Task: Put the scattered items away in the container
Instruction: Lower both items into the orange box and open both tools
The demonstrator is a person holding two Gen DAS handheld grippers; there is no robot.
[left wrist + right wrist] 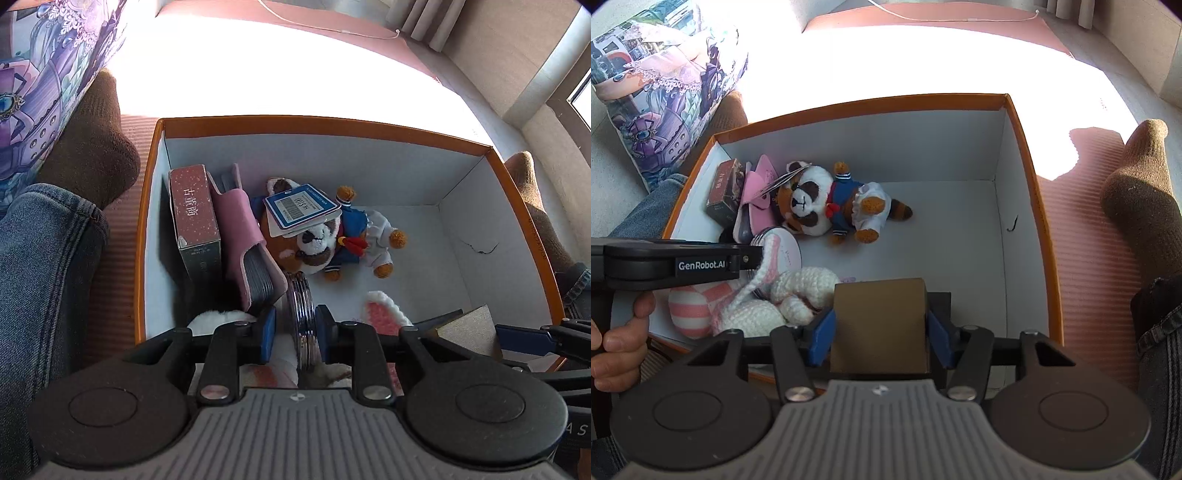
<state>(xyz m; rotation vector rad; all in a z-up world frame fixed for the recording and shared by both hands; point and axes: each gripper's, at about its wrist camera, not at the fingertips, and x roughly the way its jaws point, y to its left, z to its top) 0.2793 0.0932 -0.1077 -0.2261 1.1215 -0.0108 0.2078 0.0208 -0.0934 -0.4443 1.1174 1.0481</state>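
Seen from above: an orange-rimmed cardboard box (524, 206) with white inner walls, set on a ribbed pink mat (1082, 229) in hard sunlight. Held over its near edge, the left gripper (298, 334), blue fingers (267, 334) clamped on a round clear-rimmed case (303, 317) standing on edge, its lower part just beside a pink pouch (240, 229). To the right, the right gripper (881, 338), fingers (822, 339) closed on a brown cardboard block (881, 325) above the box's near side. Already inside: a dark red box with white characters (194, 214) against the left wall, the pink pouch touching it, a raccoon plush in a blue sailor top (827, 205) lying mid-floor under a blue barcode tag (301, 208), and a pink-and-white crocheted rabbit (757, 306) heaped in the near left corner. Outside the box: brown-socked feet (1137, 192) on either side, blue denim legs (44, 266), a printed purple cushion (672, 92) at far left.
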